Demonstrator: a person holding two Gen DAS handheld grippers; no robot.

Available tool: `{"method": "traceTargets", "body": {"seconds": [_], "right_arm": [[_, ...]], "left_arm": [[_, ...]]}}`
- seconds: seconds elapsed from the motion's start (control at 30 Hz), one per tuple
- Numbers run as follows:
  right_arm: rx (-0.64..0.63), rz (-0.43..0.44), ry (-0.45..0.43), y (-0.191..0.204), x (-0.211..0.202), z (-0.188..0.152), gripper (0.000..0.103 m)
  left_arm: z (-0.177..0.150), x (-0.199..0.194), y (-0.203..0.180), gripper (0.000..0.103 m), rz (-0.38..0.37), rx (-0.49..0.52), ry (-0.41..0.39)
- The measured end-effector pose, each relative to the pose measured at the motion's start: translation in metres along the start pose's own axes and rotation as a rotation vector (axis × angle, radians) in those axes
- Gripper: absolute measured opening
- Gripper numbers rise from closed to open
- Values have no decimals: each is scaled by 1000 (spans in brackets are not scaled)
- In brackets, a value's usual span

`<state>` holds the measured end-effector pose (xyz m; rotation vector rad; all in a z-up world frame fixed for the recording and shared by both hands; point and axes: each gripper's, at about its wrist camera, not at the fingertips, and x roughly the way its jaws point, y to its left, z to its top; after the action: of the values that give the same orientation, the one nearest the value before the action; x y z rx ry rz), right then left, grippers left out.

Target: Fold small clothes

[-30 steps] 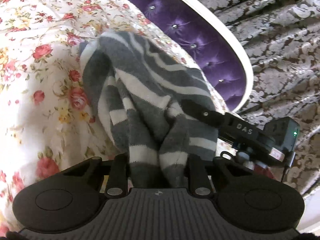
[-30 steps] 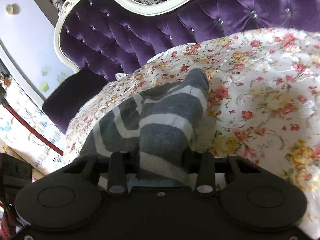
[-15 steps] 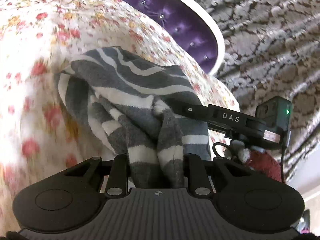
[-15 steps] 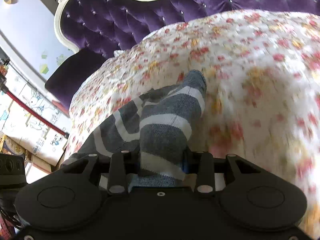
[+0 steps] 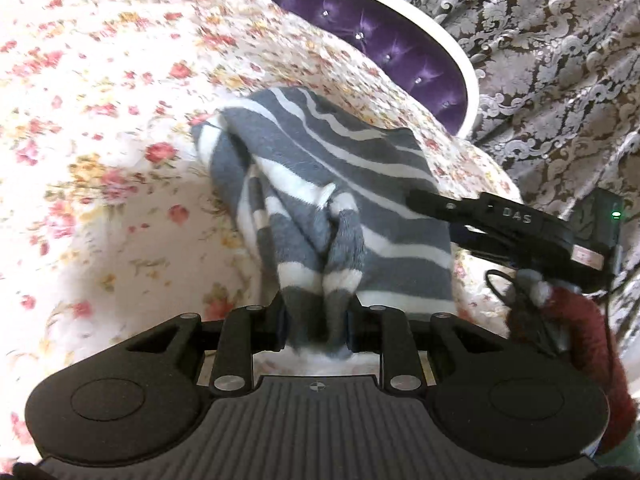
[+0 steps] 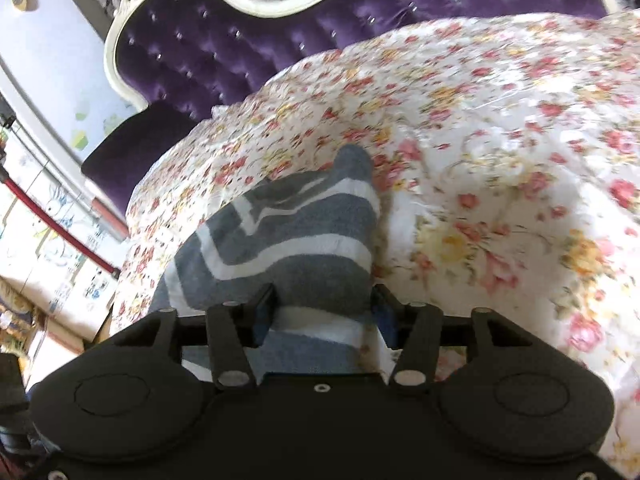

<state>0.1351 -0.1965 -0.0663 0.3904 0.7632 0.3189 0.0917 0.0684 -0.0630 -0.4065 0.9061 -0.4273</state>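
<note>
A grey and white striped sock (image 5: pixel 328 200) hangs between both grippers over the floral bedspread (image 5: pixel 100 140). My left gripper (image 5: pixel 316 320) is shut on one bunched end of the sock. My right gripper (image 6: pixel 324 316) is shut on the other end of the sock (image 6: pixel 288 240), whose toe points away over the bed. The right gripper (image 5: pixel 500 224) also shows from the side in the left wrist view, with its finger against the sock's right edge.
A purple tufted headboard with a white frame (image 6: pixel 248 40) stands behind the bed. Patterned grey curtains (image 5: pixel 560 60) hang at the right. The floral bedspread (image 6: pixel 500 160) fills the space under and around the sock. A red sleeve (image 5: pixel 588 340) shows behind the right gripper.
Both grippers have swung across the bed with the sock still held between them. The sock has spread flatter and lies lower toward the bedspread.
</note>
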Motion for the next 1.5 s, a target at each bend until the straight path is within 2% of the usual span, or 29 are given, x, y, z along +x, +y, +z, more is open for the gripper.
{"method": "traceTargets", "body": {"seconds": [0.17,0.33,0.5,0.6,0.73,0.87,1.03,1.17,1.33,1.5], "right_arm": [[-12,-11,-62,1,-19,-10,64],[-26,-13,-137,2,-40,-18,67],[-52,-17,-175,5,-49,-27,73],[-68,-24,-181,7,-51,-30,78],[-85,-46,-205,7,-57,-34,83],[-93,-66,-220,4,-60,-34,86],[-134,-78,-225,9,-58,-28,86],[-181,-82,-240,20,-49,-18,87],[-215,-86,-240,33,-23,-3,88],[-241,-174,-202,28,14,7,88]], "left_arm": [[-10,-19,-13,27,81,86,-49],[-15,-50,-38,29,140,177,-152],[-2,-60,-70,54,120,248,-255],[7,-46,-84,58,93,252,-277],[14,-16,-95,63,94,264,-267],[15,8,-86,63,168,276,-267],[11,26,-47,64,279,197,-187],[6,19,-24,68,237,107,-167],[3,18,-26,69,241,121,-170],[2,21,-26,70,241,133,-175]]}}
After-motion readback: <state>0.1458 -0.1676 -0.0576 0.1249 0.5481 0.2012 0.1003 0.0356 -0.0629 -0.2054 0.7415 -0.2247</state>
